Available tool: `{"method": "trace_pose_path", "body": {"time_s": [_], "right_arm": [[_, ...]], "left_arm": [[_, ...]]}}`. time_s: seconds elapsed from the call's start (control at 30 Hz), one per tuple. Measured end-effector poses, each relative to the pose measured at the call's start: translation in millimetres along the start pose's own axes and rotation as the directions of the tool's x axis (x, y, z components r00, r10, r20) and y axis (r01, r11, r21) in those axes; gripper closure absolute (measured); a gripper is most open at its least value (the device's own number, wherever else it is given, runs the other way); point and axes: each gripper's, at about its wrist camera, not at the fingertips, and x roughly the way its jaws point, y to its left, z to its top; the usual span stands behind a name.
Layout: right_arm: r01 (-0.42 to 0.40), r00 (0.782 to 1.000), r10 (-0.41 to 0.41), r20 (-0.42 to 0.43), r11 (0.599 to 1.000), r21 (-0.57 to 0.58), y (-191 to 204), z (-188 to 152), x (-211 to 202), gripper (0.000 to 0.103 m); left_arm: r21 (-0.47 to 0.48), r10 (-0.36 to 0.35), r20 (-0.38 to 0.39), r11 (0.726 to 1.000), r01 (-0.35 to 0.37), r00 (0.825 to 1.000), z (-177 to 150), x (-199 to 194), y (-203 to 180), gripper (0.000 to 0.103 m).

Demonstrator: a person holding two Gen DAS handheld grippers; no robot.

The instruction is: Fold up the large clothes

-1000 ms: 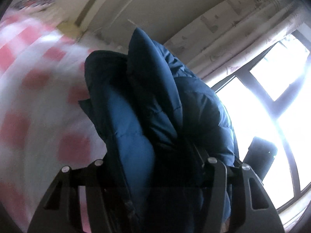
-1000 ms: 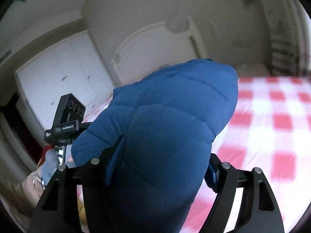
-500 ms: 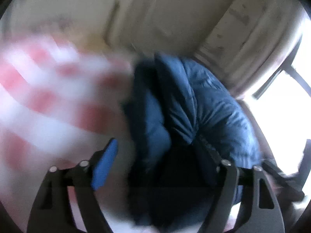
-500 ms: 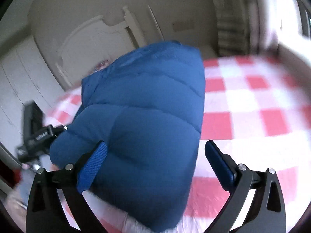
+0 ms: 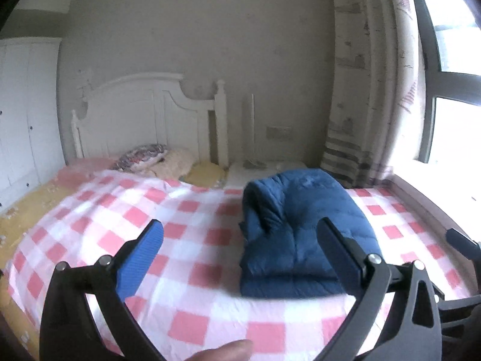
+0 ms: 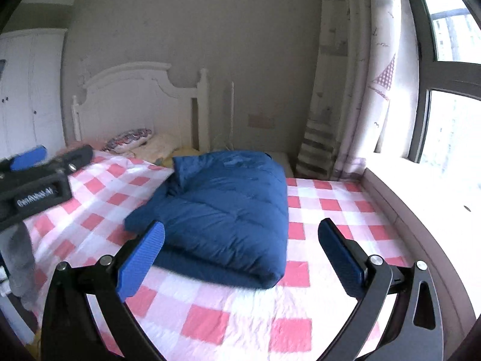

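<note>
- A second ago both of my grippers were clamped on the blue puffer jacket [image 6: 222,210] and it filled each view; now neither holds it and it lies folded on the bed.
- Half a second ago my fingers had already spread while the jacket was still close in front; now I am drawn back, with the whole bundle in sight.
- My left gripper [image 5: 240,246] has its fingers wide apart with nothing between them; the jacket [image 5: 300,234] lies beyond, partly behind my right-hand finger.
- My right gripper [image 6: 240,246] is likewise spread wide and empty; the jacket sits just past my left-hand blue pad [image 6: 141,261], mostly within the gap as seen from here.
- In the right wrist view my left gripper shows at the left edge [image 6: 36,186], above the bed and apart from the jacket.
- The jacket rests on a red-and-white checked sheet [image 6: 315,210], toward the window side of the bed.
- A white headboard [image 5: 144,114] stands at the far wall, with pillows [image 5: 144,156] before it.
- A white wardrobe [image 5: 21,114] is on the left; a patterned curtain [image 5: 369,75] and bright window [image 6: 451,90] are on the right.
</note>
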Motion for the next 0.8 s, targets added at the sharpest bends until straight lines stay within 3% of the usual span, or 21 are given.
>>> {"method": "trace_pose_path", "body": {"time_s": [0.33,0.8], "right_arm": [[-0.009,0.999,0.008,0.041,1.000,0.012,4.0,0.8,-25.9,0.005],[-0.015,1.000,0.014,0.015,0.999,0.045,-2.0,-4.0,-20.5,0.005]], "left_arm": [[0.008,-0.028,-0.002,1.000,0.028,1.000,-12.0,-3.8,-3.0,0.002],[0.007,-0.025,-0.017,1.000,0.025,1.000,-14.4,-1.1,-4.0,0.002]]}}
